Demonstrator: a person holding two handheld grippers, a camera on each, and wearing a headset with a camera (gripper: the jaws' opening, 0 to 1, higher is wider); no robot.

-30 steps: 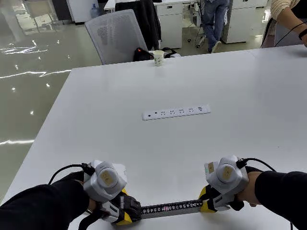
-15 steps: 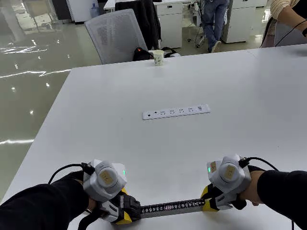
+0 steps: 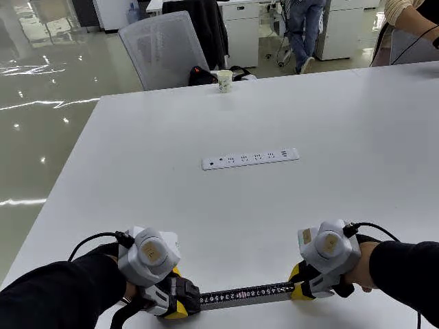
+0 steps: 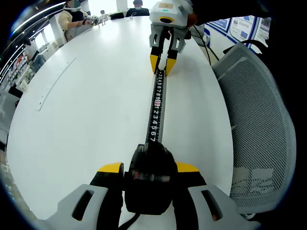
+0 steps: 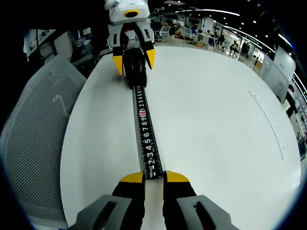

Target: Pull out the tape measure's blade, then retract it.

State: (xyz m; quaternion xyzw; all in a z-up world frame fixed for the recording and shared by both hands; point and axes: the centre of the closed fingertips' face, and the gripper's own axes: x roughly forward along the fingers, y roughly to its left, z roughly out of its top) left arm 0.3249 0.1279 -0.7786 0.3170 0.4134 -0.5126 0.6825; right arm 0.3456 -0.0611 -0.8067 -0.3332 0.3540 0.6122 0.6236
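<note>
left gripper point(image 4: 148, 167) clamps tape case point(image 4: 149, 189) | right gripper point(image 5: 153, 176) pinches blade point(image 5: 145, 134) | tip hidden

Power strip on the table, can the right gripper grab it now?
Probably not yet. The right gripper has its jaws shut on the tape blade, and the power strip lies farther away across the table.

**An open-plan office**

A long white desk point(image 3: 171, 137) carries a white power strip point(image 3: 250, 158) and a paper cup point(image 3: 224, 81). A grey mesh office chair point(image 3: 163, 51) stands at its far end. Beyond it, white filing cabinets point(image 3: 243, 31) line a glossy grey floor point(image 3: 41, 123) that mirrors ceiling lights.
</note>
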